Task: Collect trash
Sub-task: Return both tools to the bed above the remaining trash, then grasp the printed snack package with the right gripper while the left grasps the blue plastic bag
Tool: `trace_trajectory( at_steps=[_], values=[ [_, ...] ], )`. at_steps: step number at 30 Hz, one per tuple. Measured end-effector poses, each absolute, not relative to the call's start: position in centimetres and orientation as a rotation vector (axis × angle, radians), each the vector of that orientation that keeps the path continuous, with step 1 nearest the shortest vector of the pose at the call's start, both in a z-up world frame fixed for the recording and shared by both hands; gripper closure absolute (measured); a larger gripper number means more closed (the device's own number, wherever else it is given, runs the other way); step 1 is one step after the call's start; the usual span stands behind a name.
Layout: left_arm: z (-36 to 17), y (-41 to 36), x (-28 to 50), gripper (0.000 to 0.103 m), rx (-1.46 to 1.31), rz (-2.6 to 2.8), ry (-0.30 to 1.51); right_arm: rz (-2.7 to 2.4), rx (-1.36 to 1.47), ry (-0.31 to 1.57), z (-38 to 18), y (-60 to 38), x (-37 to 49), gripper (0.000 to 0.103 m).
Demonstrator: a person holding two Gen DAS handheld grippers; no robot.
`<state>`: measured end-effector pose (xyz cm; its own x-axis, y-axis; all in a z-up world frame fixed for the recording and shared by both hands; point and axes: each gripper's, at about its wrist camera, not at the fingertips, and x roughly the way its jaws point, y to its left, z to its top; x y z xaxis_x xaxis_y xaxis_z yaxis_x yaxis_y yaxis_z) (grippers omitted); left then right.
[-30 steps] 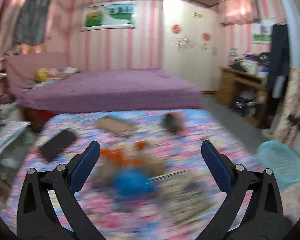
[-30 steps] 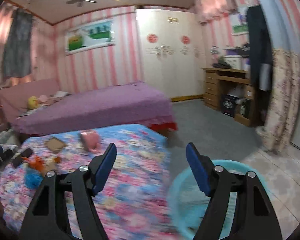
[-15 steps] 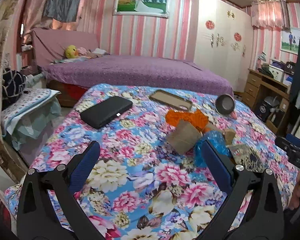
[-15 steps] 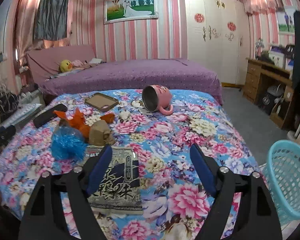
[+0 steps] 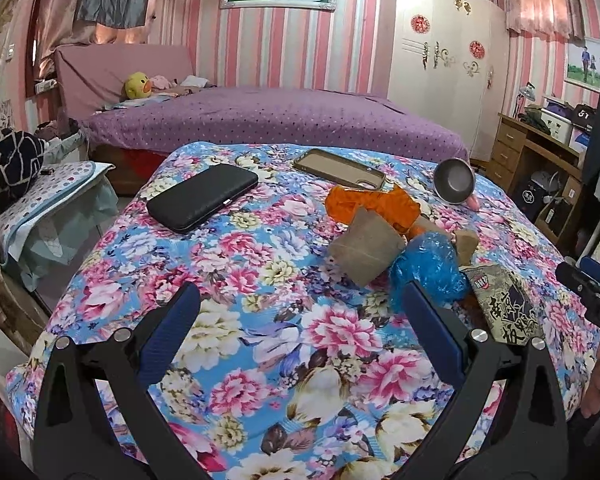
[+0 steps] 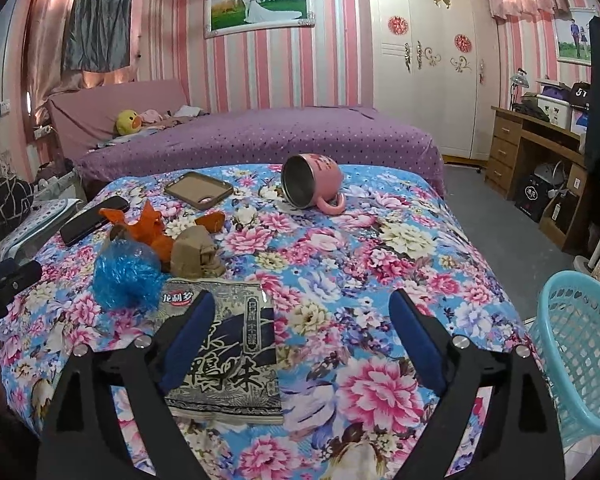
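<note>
While both grippers hover low over it, the floral-covered table (image 6: pixel 400 248) fills the foreground, with a purple bed (image 6: pixel 260 136) behind it and a white wardrobe (image 6: pixel 424 60) against the striped wall. Off the table's right edge, on the floor, stands a turquoise mesh basket (image 6: pixel 580 352), visible only in the right wrist view. The left gripper (image 5: pixel 300 320) has its 2 blue-padded fingers spread wide with only bare cloth between them. The right gripper (image 6: pixel 300 328) is opening its jaws; its left finger overlaps a dark printed snack packet (image 6: pixel 236 344) lying flat on the cloth, and the pads press on nothing. The trash sits clustered on the table's left half in the right wrist view: the packet nearest, then a crumpled blue plastic bag (image 6: pixel 126 274) just beyond it, touching a crumpled brown paper wad (image 6: pixel 196 256), with an orange wrapper (image 6: pixel 148 228) behind both. Further back lie a black case (image 5: pixel 202 202) and a brown phone case (image 5: pixel 340 168), well apart from each other. A pink mug (image 6: pixel 314 186) lies tipped on its side, mouth towards the camera, handle on the cloth.
</note>
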<state>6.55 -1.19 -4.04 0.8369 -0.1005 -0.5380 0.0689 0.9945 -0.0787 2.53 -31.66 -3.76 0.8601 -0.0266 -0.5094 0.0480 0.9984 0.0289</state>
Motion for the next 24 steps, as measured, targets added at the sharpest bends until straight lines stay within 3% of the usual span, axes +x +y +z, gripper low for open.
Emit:
trace_trajectory(
  at_steps=[7, 11, 24],
  values=[
    [-4.5, -1.7, 6.7, 0.005, -0.049, -0.091, 0.595, 0.012, 0.025, 0.549, -4.0, -30.6, 2.4, 0.013],
    [-4.5, -1.8, 6.8, 0.005, -0.049, -0.095, 0.591, 0.063, -0.001, 0.619, -5.3, -29.1, 3.4, 0.007],
    [-4.4, -1.4, 6.6, 0.005, -0.055, -0.101, 0.592, 0.083, -0.081, 0.804, -9.1, -24.4, 6.2, 0.005]
  ],
)
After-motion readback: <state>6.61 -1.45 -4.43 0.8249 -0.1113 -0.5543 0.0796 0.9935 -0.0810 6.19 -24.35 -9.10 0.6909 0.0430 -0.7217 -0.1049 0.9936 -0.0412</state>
